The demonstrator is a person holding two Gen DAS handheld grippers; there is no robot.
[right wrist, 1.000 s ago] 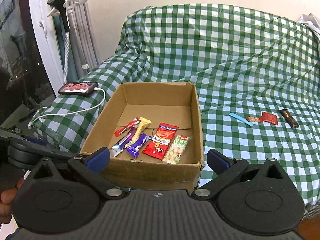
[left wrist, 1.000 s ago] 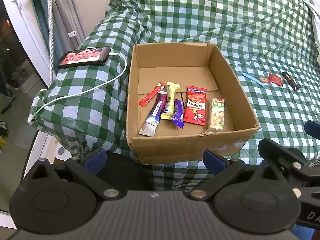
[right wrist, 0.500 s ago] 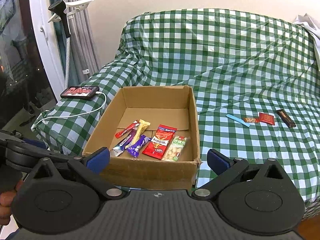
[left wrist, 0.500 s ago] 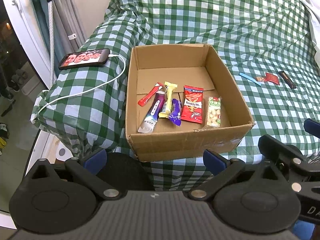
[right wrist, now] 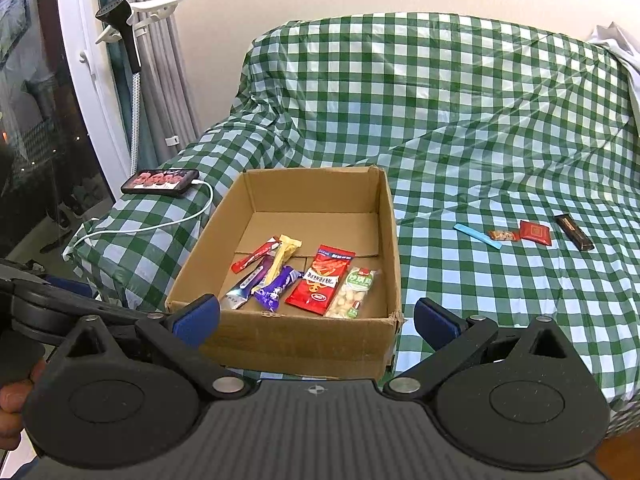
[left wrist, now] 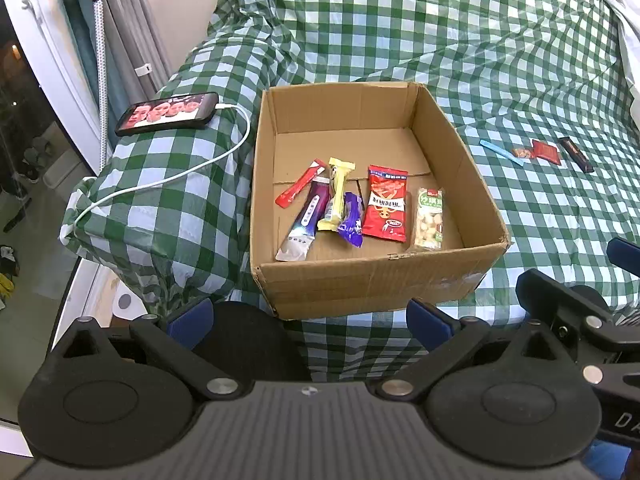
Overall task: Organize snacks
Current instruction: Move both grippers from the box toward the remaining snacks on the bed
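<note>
Right wrist view is showing you're a bit over halfway: six snacks are already lying in the cardboard box, including the red packet and the peanut bag. Four are waiting out on the checkered cover, well apart from the box: the blue stick, a small orange wrapper, the red square packet and the dark bar. You're holding both the right gripper and left gripper spread wide, carrying nothing, hovering near the box's front edge. I'd guess the blue stick is your easiest next grab.
</note>
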